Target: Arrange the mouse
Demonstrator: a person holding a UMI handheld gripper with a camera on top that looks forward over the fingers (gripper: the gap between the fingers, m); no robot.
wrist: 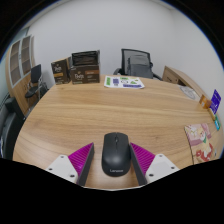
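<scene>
Black oval computer mouse (115, 154) sits on round wooden table (110, 110) between your gripper (115, 163) fingers, spread, gaps both sides; black office chair (138, 65) far beyond mouse.

Round wooden table in an office room.
Far edge of the wooden table (60, 115): boxes (77, 69), flat papers (124, 82); black office chair (138, 64) behind. Right edge: colourful booklet (201, 141), blue item (215, 99). Shelving (20, 60) stands left.

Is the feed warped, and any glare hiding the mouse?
Gripper view: strong fisheye, the wooden table edge bows; even room light, no glare on the black mouse, sharp between the open gripper fingers; far chair small but recognisable.
</scene>
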